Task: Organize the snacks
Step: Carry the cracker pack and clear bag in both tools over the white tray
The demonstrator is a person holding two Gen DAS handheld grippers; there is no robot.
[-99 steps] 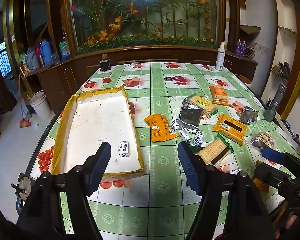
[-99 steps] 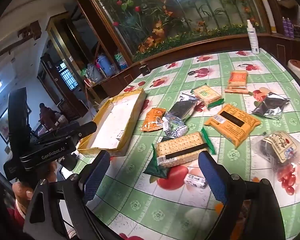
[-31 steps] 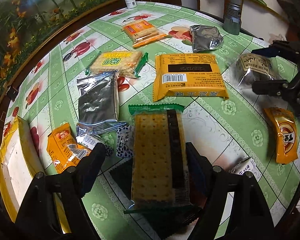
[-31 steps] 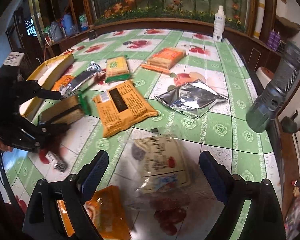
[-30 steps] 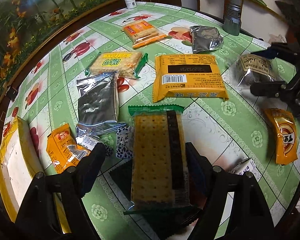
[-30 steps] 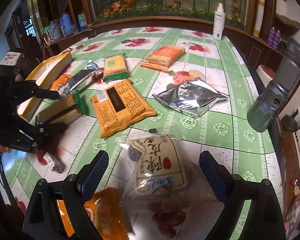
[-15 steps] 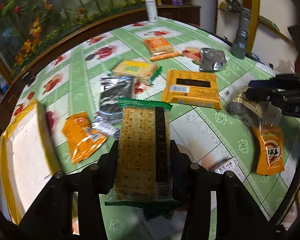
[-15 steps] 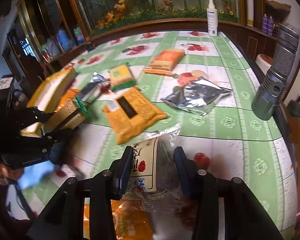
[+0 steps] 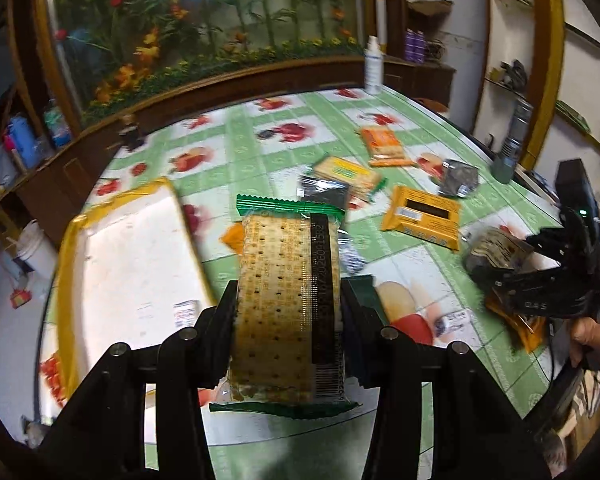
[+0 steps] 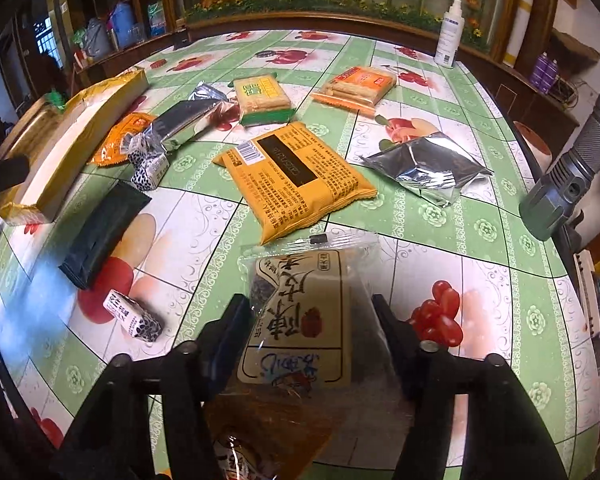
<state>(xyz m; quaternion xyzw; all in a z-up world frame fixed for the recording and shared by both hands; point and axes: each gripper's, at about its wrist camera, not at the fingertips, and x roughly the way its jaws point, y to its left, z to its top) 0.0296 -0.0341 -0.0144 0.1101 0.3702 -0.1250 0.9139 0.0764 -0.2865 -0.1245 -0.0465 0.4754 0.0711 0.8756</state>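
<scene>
Left gripper (image 9: 288, 312) clamps the green-edged clear cracker pack (image 9: 286, 300) across its long sides, above the yellow-rimmed white tray's (image 9: 66, 264) near corner; brittle, so grip gently. Right gripper (image 10: 310, 334), jaws opening, straddles the soft, slippery clear-film snack bag (image 10: 300, 312).

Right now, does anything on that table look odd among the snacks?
Yes: a grey metal flashlight lies at the table's right edge beside the silver pouch, and a white spray bottle stands at the far rim. Neither is a snack.
</scene>
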